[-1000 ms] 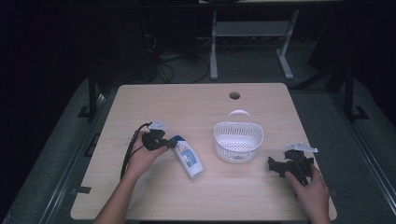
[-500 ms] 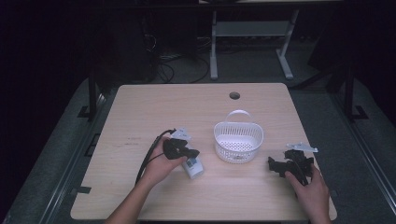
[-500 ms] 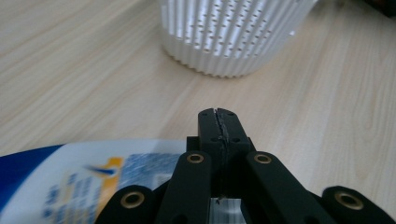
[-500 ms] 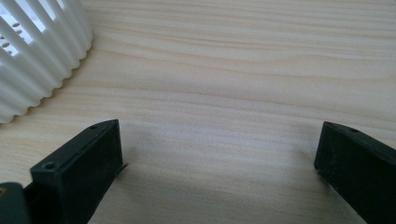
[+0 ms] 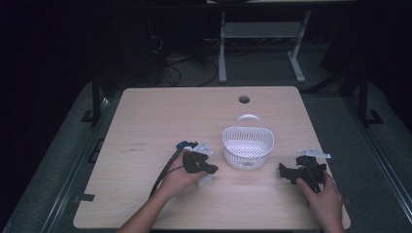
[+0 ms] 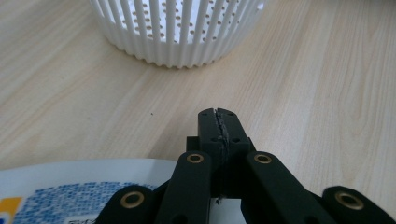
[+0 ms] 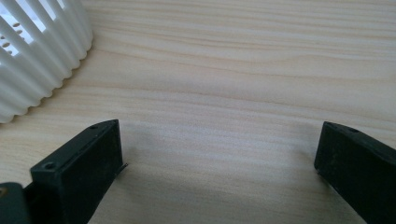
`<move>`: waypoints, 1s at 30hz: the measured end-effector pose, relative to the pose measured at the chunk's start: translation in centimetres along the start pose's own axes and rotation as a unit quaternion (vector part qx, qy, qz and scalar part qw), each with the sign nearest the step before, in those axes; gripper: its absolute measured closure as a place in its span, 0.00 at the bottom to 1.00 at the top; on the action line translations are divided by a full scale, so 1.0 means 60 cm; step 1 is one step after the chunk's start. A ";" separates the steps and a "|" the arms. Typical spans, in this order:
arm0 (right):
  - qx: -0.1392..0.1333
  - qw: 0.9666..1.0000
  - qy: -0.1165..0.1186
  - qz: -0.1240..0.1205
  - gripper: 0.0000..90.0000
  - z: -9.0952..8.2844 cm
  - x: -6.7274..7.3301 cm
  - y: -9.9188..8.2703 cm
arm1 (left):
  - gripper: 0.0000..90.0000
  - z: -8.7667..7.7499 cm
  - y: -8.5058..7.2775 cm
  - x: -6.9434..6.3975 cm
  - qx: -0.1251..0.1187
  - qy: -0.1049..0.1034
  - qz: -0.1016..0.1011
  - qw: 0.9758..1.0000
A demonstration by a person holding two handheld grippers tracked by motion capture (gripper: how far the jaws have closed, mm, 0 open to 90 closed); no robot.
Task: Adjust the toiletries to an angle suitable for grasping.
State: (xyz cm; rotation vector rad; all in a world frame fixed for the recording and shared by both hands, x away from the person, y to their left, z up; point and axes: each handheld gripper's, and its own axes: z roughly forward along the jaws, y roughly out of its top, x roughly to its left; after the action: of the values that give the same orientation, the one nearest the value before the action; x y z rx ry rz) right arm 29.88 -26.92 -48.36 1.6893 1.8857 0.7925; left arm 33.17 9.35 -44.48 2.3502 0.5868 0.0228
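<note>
Left tool point(image 5: 206, 171) sits over the white bottle point(image 5: 204, 179), which lies flat on the counter point(image 5: 145, 121) just left of the white slotted basket point(image 5: 248, 145). Its jaws are pressed together with nothing between them; the bottle's printed label lies beneath the linkage. Right tool point(image 5: 286, 172) rests near the basket's right side, jaws wide apart and empty. Judged step: positioning for a pickup. The next move calls for spreading the left jaws, then clamping the bottle.

A light wooden table point(image 5: 160, 116) with a round hole point(image 5: 244, 99) near its far edge carries a white slatted basket point(image 5: 248, 148) right of centre and, just left of it, a white bottle point(image 6: 70, 186) lying flat.
</note>
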 end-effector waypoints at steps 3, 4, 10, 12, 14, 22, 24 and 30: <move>0.000 1.000 0.000 0.000 0.00 0.000 0.000 0.000 | 1.00 0.003 -0.002 0.002 0.006 -0.003 0.000 1.000; 0.000 1.000 0.000 0.000 0.00 0.000 0.000 0.000 | 1.00 0.003 -0.002 0.001 0.005 -0.002 -0.002 1.000; 0.000 1.000 0.000 0.000 0.00 0.000 0.000 0.000 | 1.00 -0.002 -0.009 0.001 0.010 -0.003 0.000 1.000; 0.000 1.000 0.000 0.000 0.00 0.000 0.000 0.000 | 1.00 -0.004 -0.010 0.001 0.012 -0.002 -0.002 1.000; 0.000 1.000 0.000 0.000 0.00 0.000 0.000 0.000 | 1.00 -0.010 -0.018 0.002 0.016 -0.002 -0.004 1.000; 0.000 1.000 0.000 0.000 0.00 0.000 0.000 0.000 | 1.00 -0.036 -0.040 0.008 0.014 0.006 -0.014 1.000; 0.000 1.000 0.000 0.000 0.00 0.000 0.000 0.000 | 1.00 -0.044 -0.047 0.009 0.015 0.008 -0.017 1.000; 0.000 1.000 0.000 0.000 0.01 0.000 0.000 0.000 | 1.00 -0.055 -0.062 0.010 0.021 0.009 -0.020 1.000</move>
State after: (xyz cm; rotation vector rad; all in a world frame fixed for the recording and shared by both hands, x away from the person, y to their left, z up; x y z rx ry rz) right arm 29.88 -26.92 -48.36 1.6895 1.8856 0.7927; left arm 31.62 14.15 -44.47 2.3799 0.6502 0.0144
